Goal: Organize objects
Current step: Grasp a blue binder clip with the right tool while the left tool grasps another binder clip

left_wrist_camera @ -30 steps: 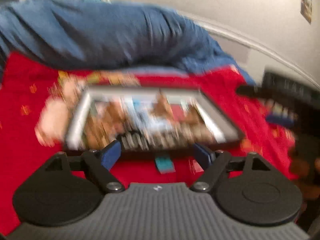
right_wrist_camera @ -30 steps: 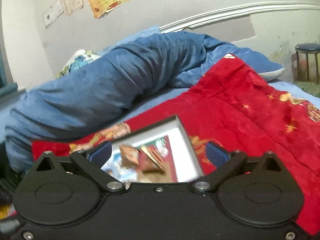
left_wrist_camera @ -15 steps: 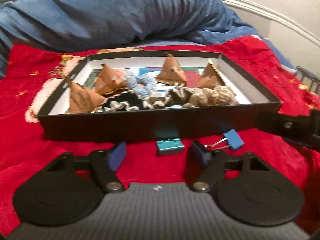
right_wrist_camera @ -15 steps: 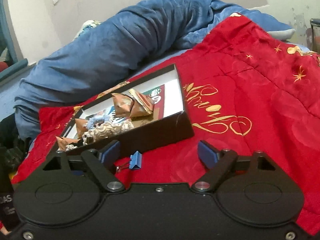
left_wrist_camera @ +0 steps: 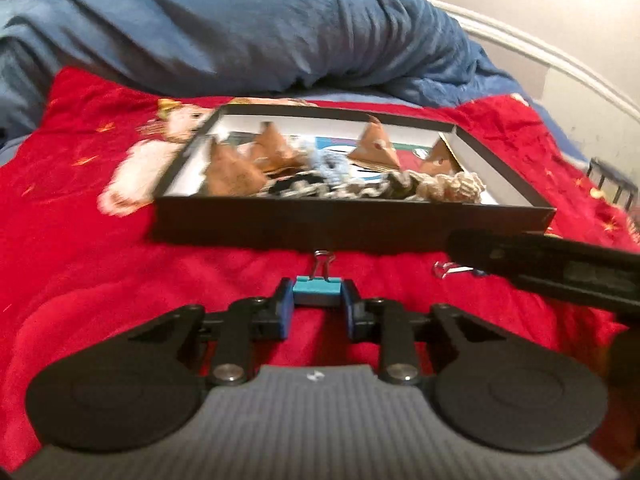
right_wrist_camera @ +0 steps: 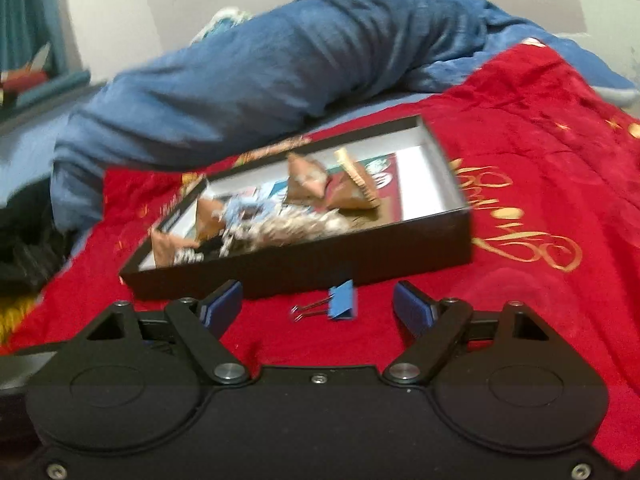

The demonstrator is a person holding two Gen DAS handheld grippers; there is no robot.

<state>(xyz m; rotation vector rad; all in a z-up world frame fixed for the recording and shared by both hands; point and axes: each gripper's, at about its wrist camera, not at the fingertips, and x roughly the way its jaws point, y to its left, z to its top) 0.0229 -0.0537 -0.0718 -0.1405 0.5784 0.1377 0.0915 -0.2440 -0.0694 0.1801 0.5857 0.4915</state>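
Observation:
A teal binder clip (left_wrist_camera: 317, 289) lies on the red quilt just in front of a shallow black box (left_wrist_camera: 352, 224). My left gripper (left_wrist_camera: 317, 298) is shut on it, a pad on each side, and its wire handles point toward the box. In the right wrist view a blue binder clip (right_wrist_camera: 342, 299) lies on the quilt before the box (right_wrist_camera: 320, 264). My right gripper (right_wrist_camera: 318, 304) is open, its fingers on either side of that clip without touching it. One dark right-gripper finger (left_wrist_camera: 540, 268) crosses the left wrist view and hides most of the blue clip there.
The box holds brown folded paper packets (left_wrist_camera: 376, 148) and crocheted yarn pieces (left_wrist_camera: 452, 186). A bunched blue blanket (left_wrist_camera: 260, 28) lies behind it across the bed. The red quilt (right_wrist_camera: 540, 160) spreads to the right with gold lettering. A white headboard rail (left_wrist_camera: 540, 56) runs along the wall.
My left gripper has come down and shut on the teal clip. The right gripper has sunk toward the quilt, and the blue clip now lies between its fingers, which have narrowed slightly.

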